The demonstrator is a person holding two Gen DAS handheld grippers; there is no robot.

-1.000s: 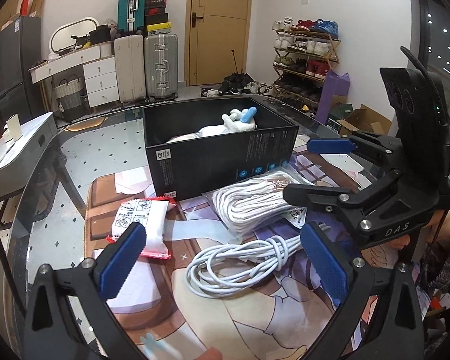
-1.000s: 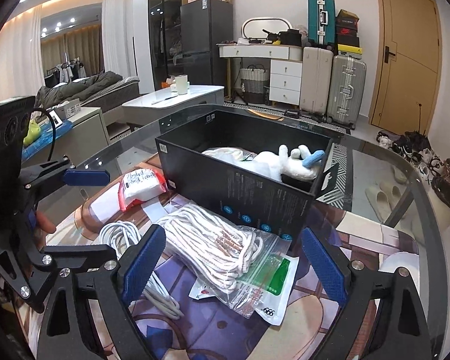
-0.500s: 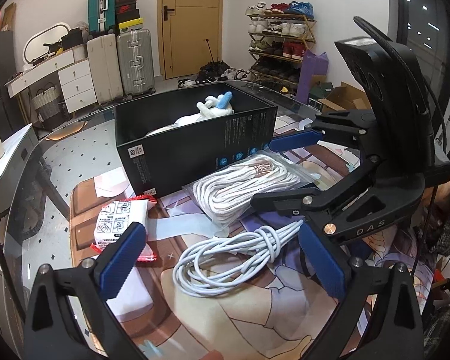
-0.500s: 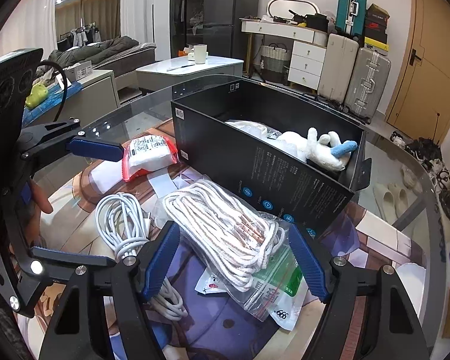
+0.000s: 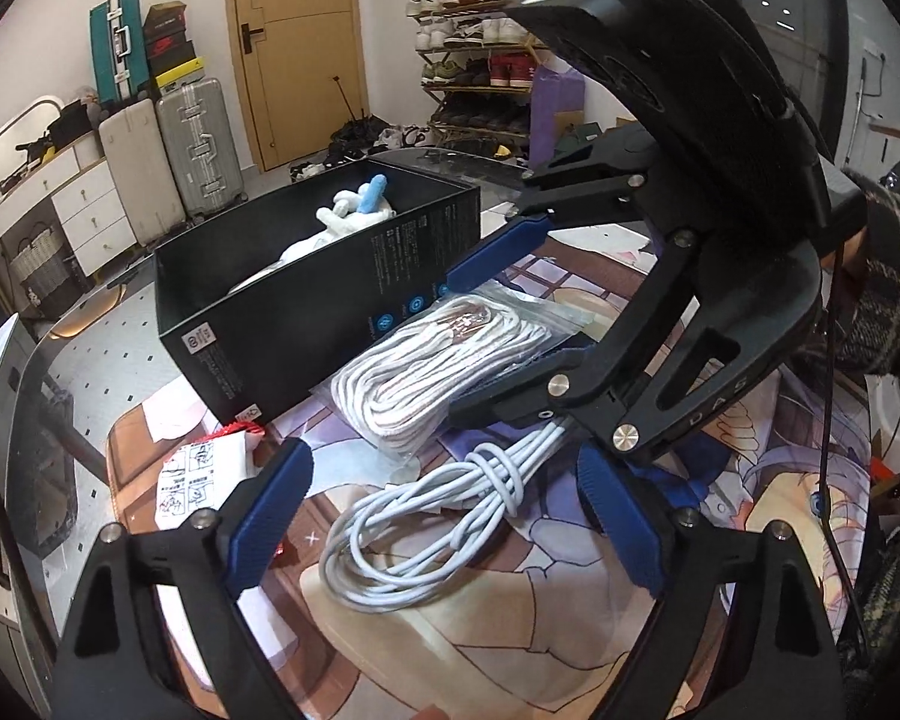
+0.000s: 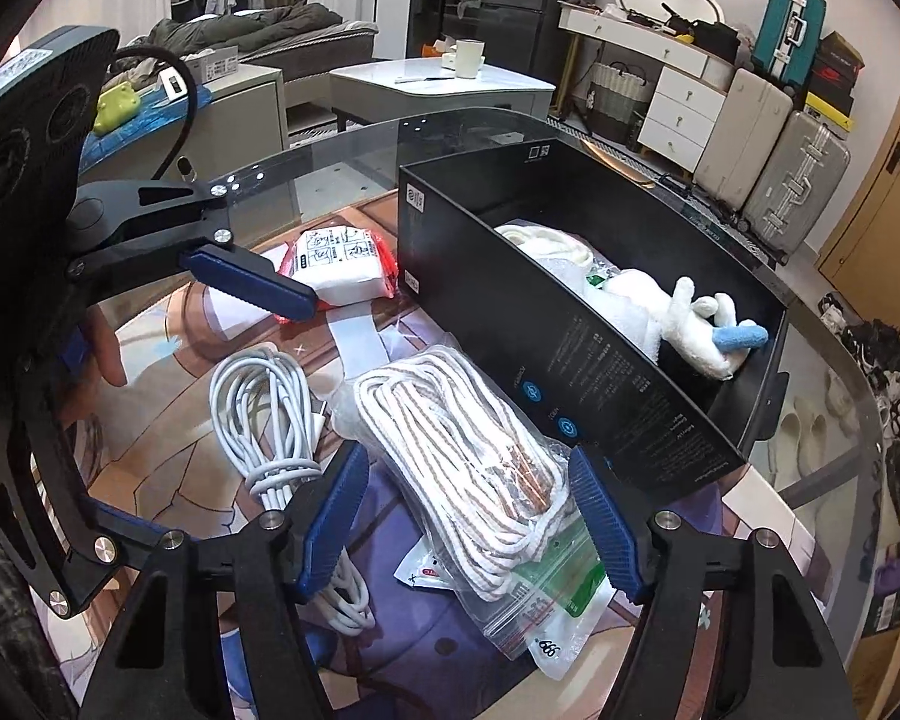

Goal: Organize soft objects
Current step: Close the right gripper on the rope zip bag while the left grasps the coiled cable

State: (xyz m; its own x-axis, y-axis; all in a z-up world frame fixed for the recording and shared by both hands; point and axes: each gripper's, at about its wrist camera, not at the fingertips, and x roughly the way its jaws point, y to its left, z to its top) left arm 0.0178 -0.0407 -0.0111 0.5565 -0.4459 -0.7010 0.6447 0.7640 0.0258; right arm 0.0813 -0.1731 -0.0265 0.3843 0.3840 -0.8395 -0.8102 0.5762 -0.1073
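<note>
A clear bag of white rope [image 6: 468, 456] lies on the mat in front of the black box [image 6: 570, 348]; it also shows in the left wrist view [image 5: 438, 366]. My right gripper [image 6: 471, 528] is open, its blue pads either side of the bag's near end. A coiled white cable [image 5: 426, 522] lies beside the bag, and my left gripper [image 5: 444, 522] is open around and above it. The cable shows in the right wrist view [image 6: 270, 420]. The box [image 5: 306, 300] holds a white plush toy [image 6: 684, 324] with a blue part and other soft white things.
A white and red packet [image 6: 342, 264] lies on the mat left of the box, also in the left wrist view [image 5: 204, 474]. The glass table edge [image 6: 858, 396] curves behind the box. A printed mat [image 5: 570, 630] covers the table.
Both grippers have moved forward and down. The right one has closed in over the rope bag, the left one over the cable. Nothing on the table has moved.
</note>
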